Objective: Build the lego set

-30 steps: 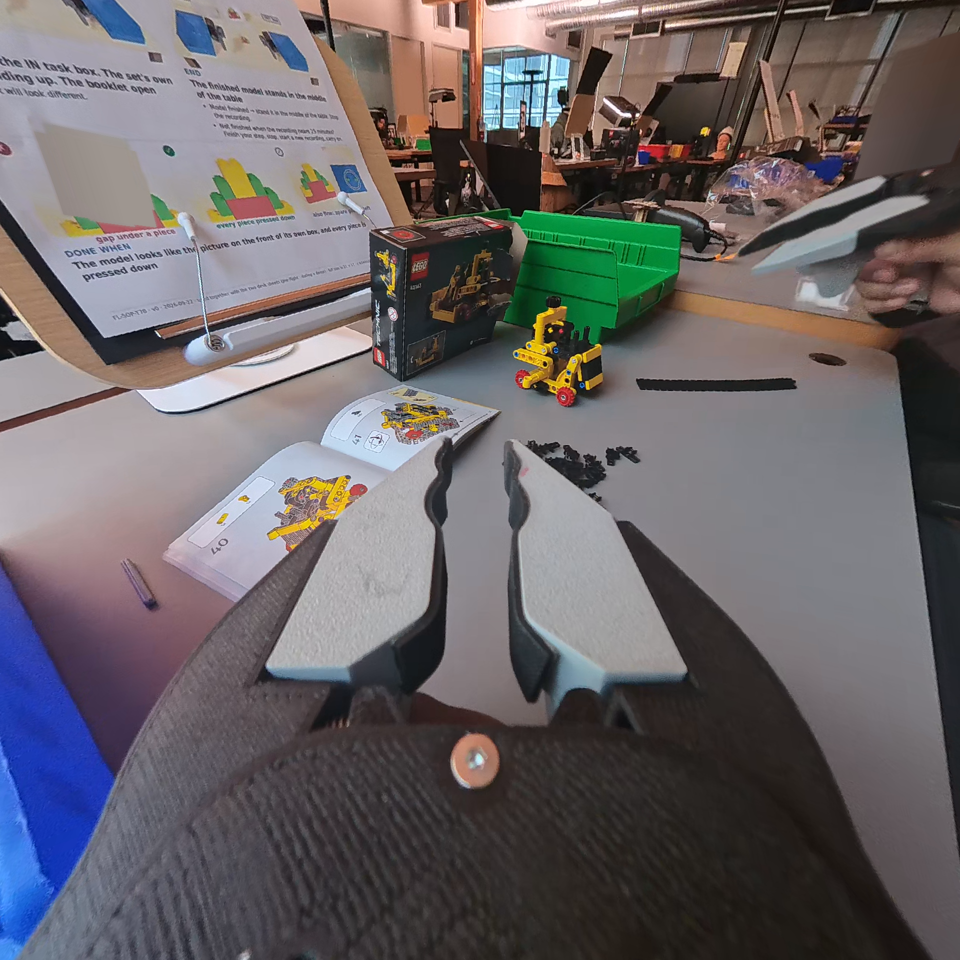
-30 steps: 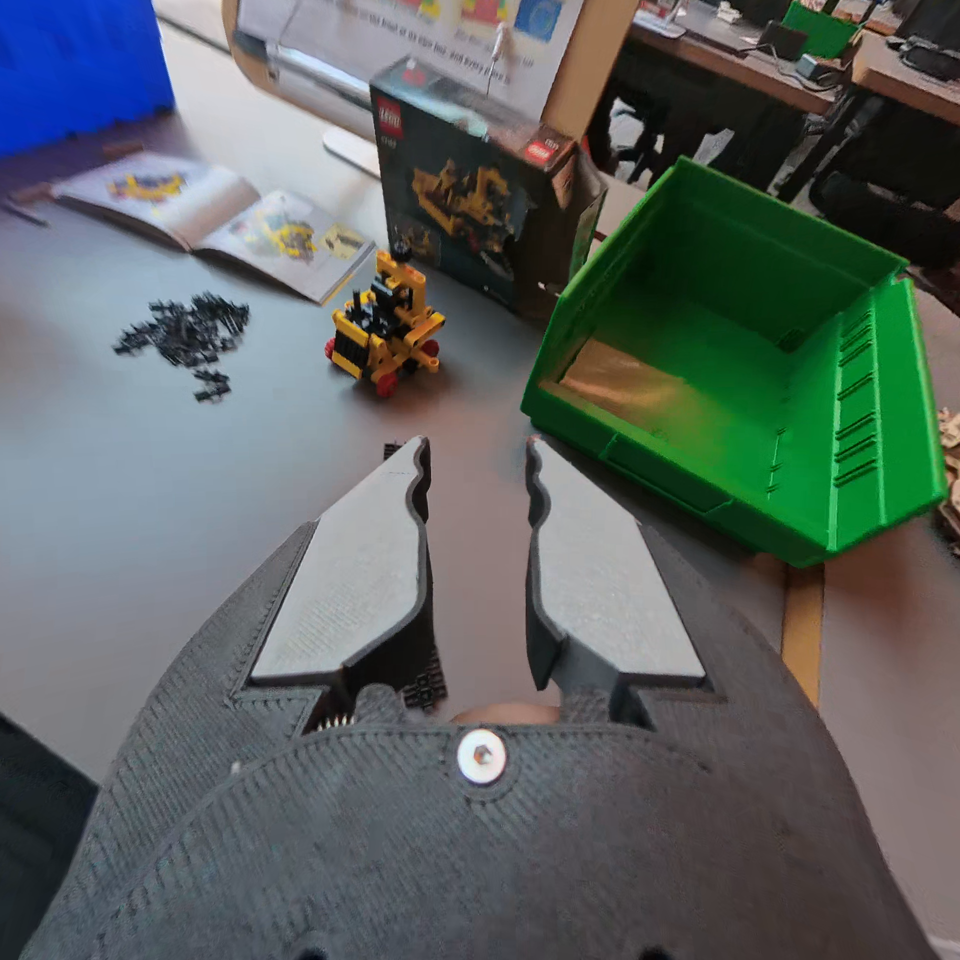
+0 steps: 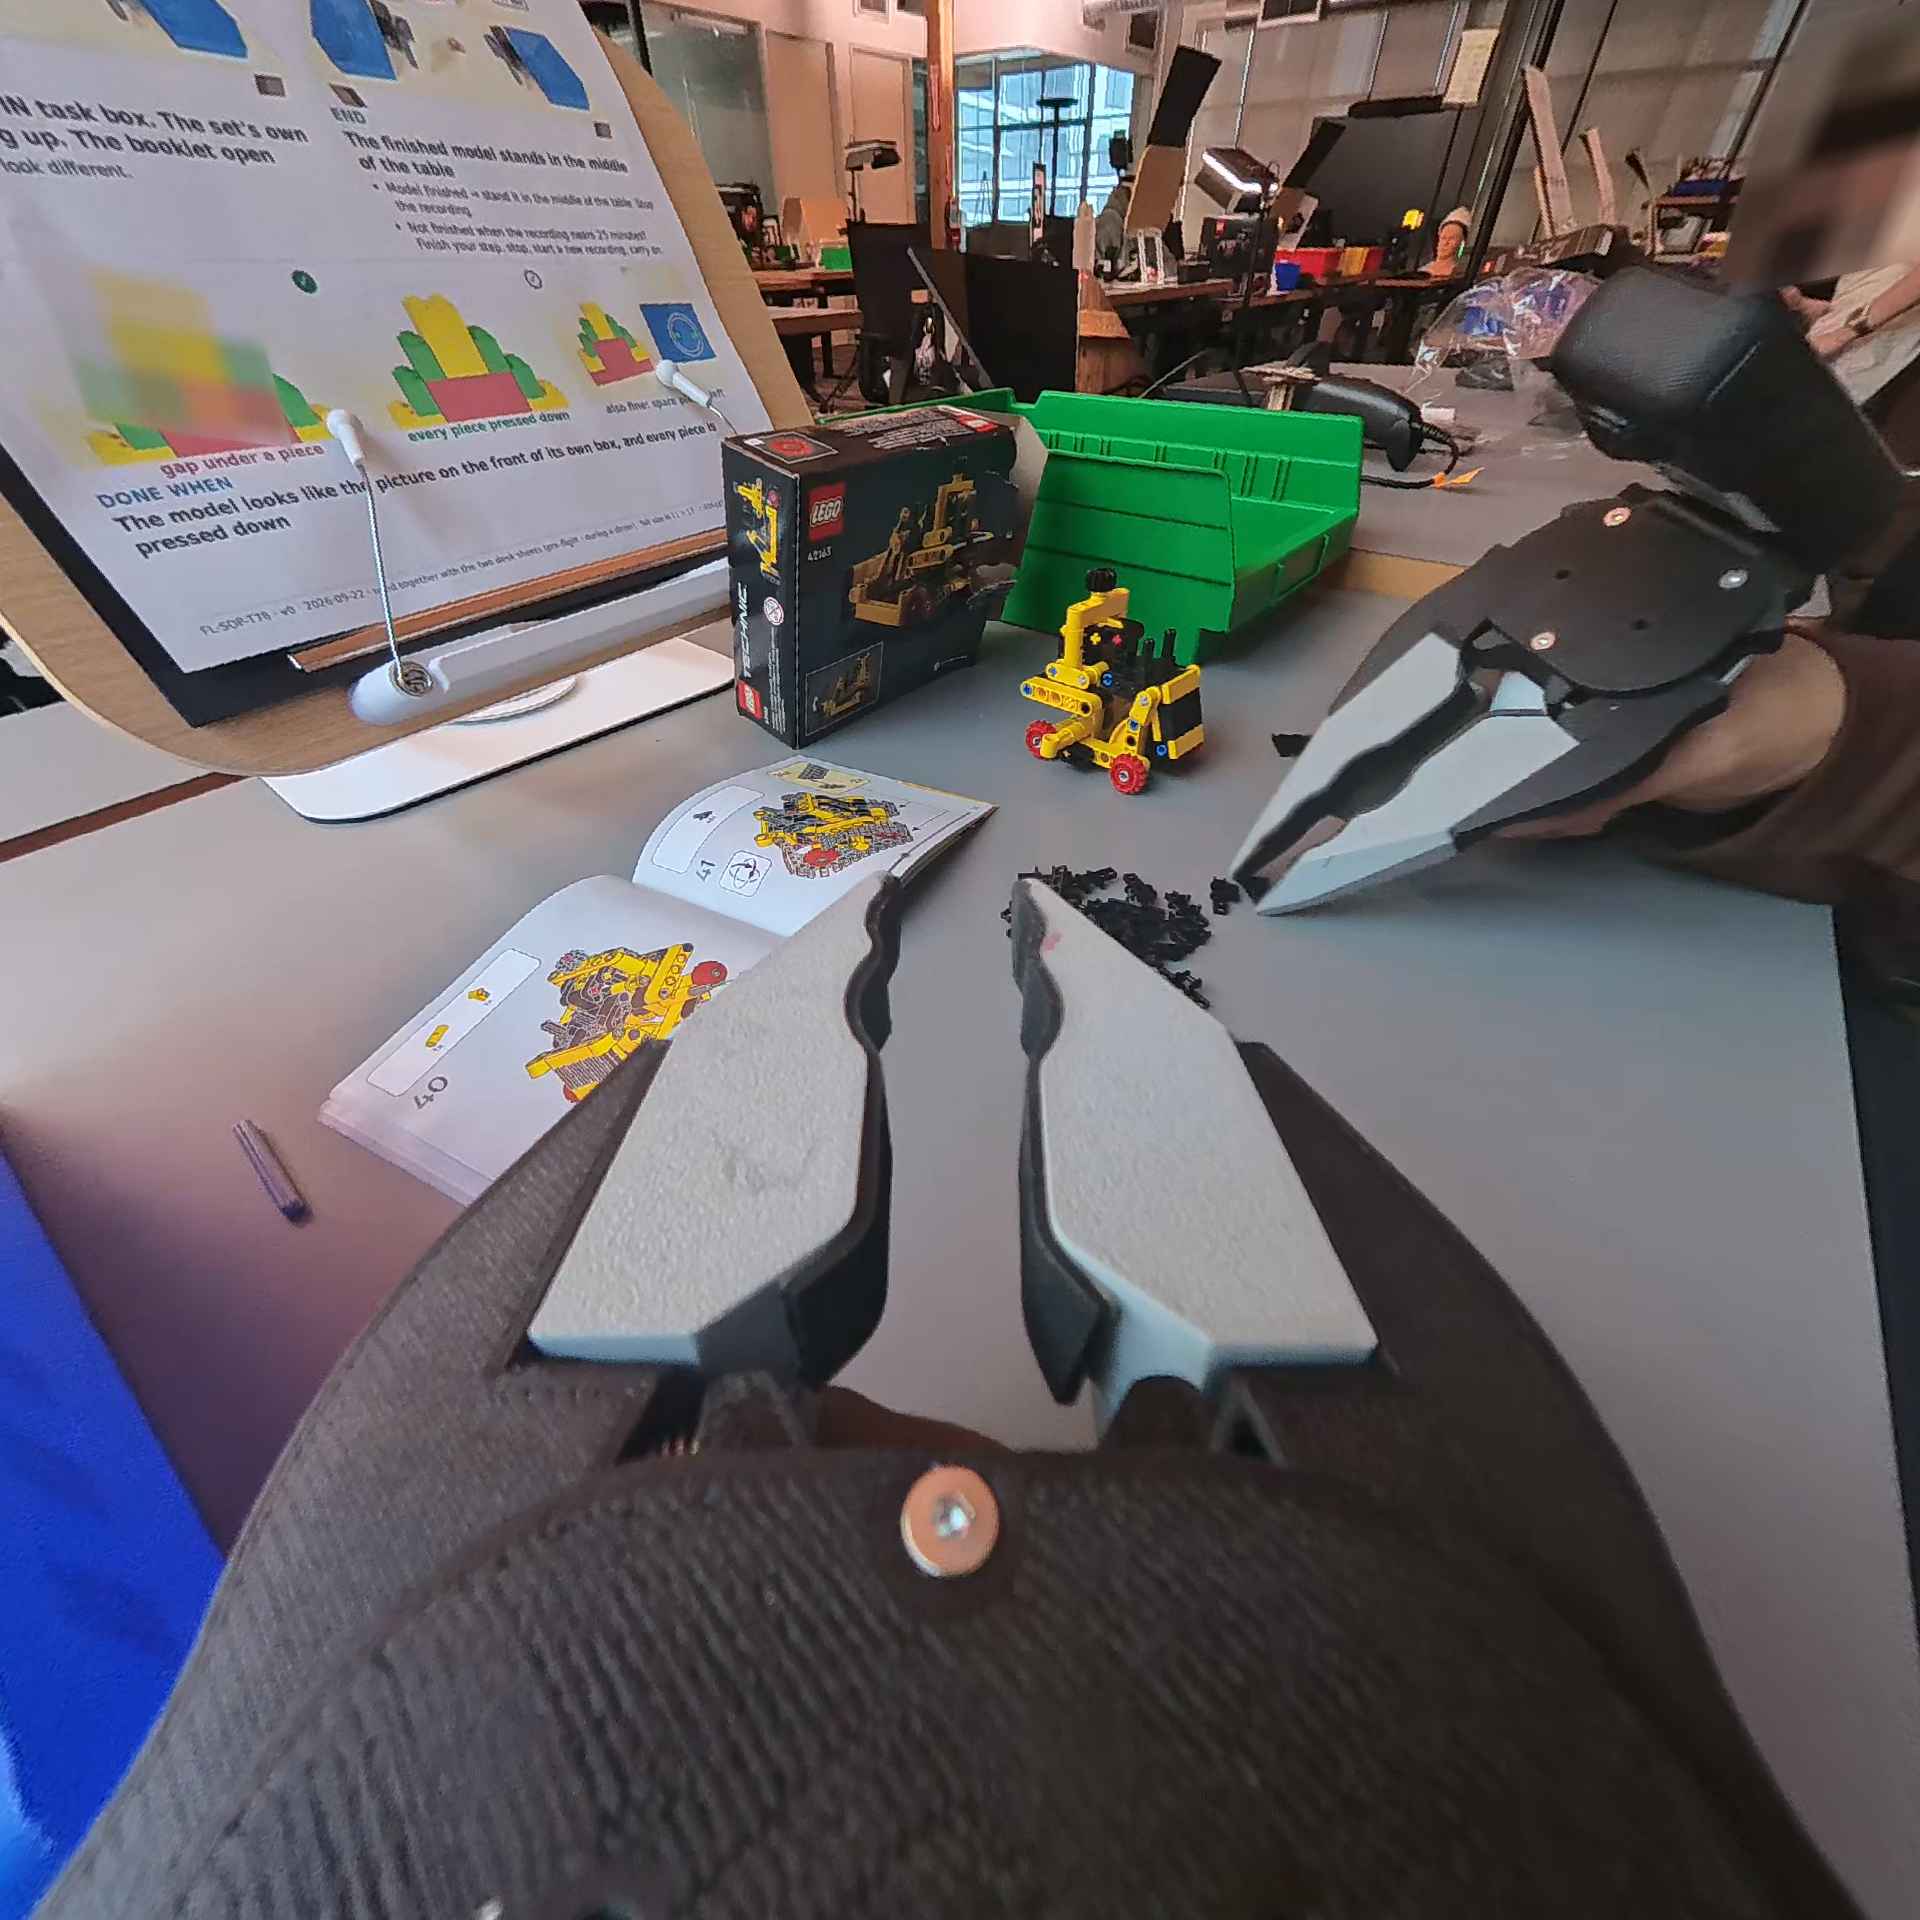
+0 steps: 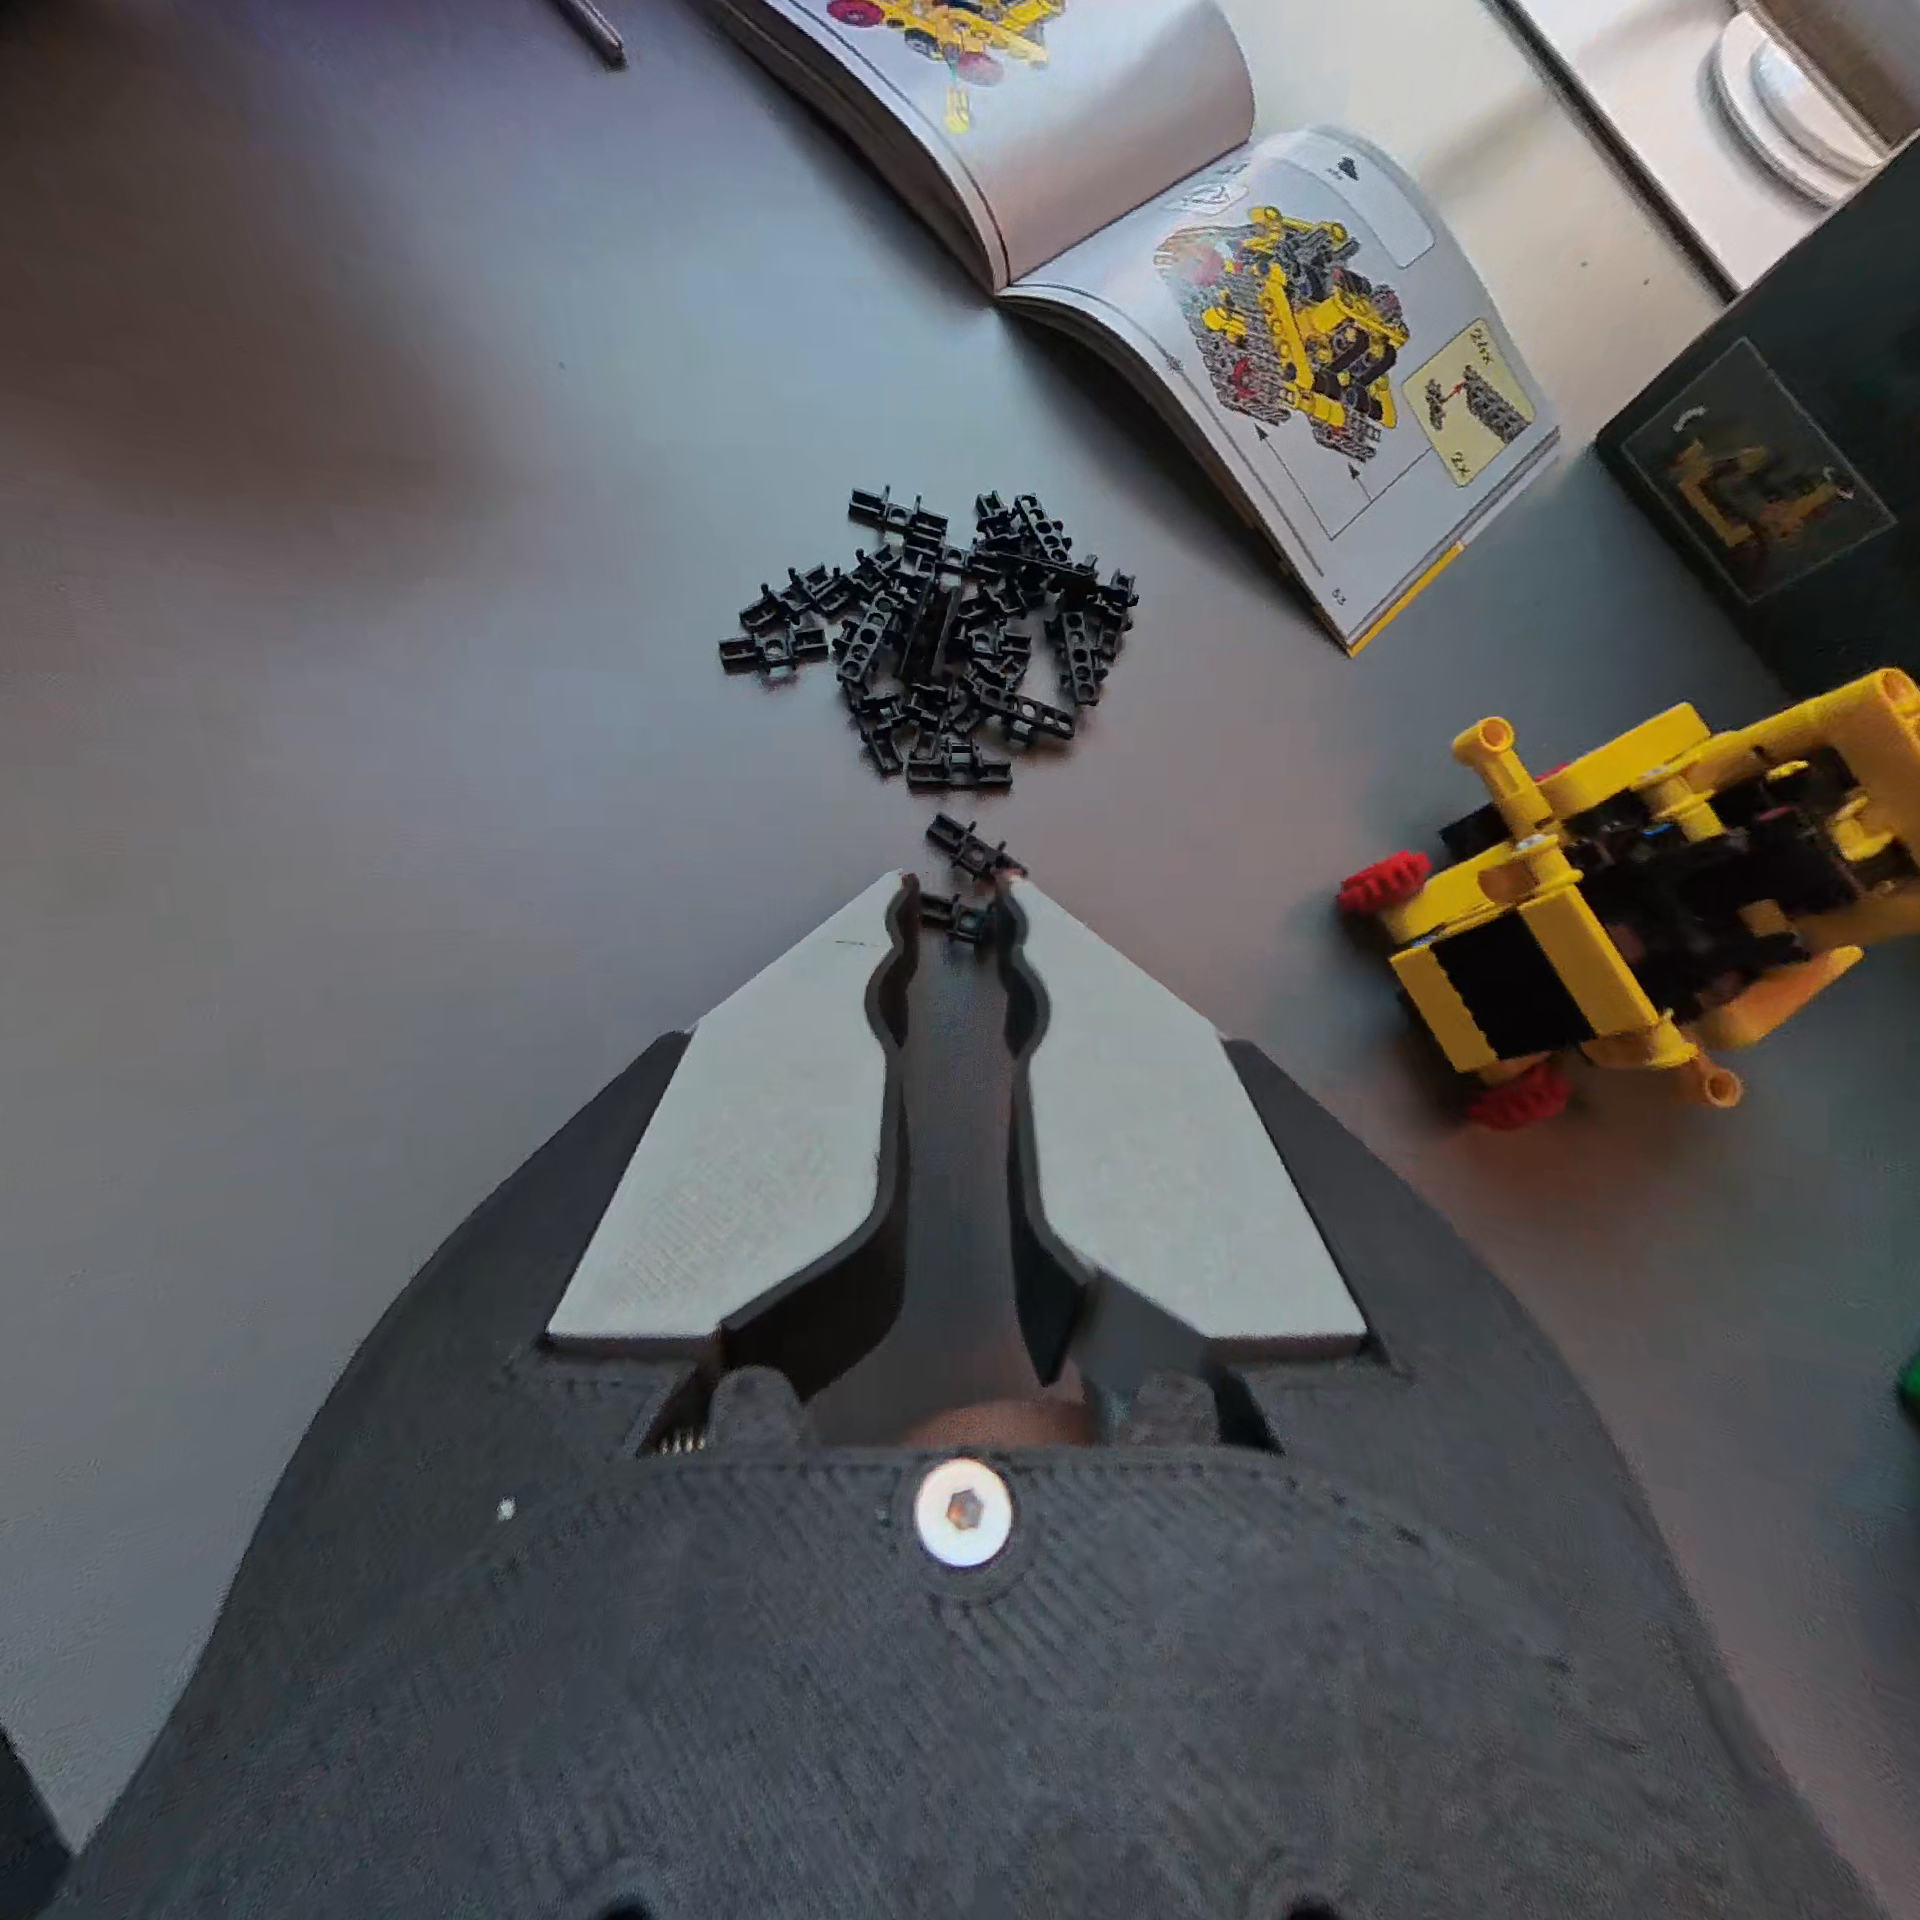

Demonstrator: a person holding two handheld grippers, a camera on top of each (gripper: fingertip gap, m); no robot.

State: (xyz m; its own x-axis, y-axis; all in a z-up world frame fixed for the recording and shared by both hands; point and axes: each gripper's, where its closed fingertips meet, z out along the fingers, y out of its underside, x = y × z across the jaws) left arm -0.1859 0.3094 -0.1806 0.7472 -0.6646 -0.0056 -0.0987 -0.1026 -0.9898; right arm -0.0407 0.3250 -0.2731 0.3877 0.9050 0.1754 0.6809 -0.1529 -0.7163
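Fingers of the right gripper (image 4: 956, 894) are spread a little, tips low at the table (image 4: 364, 831), bracketing one loose black link (image 4: 961, 916) without visibly clamping it. Left gripper (image 3: 951, 904) hangs spread and empty above the table, short of the booklet (image 3: 582, 966).

Next out: a second stray link (image 4: 971, 844) sits just beyond the tips, then the link pile (image 4: 935, 623).

Risks, as I judge them:
- Link is tiny and lies flat; closing off-centre could flick it away or into the pile.
- Tips may catch the second link too and lift two.
- A scrape on the table could push the link instead of gripping it.
- Sweeping right could knock the model (image 4: 1621, 894), which stands near on red wheels.

Farther: box (image 3: 862, 571) upright behind the booklet, contents not visible. Green bin (image 3: 1184, 520) lies tipped on its side beside the box; what shows of its inside looks empty. Instruction stand (image 3: 312, 312) at far left.
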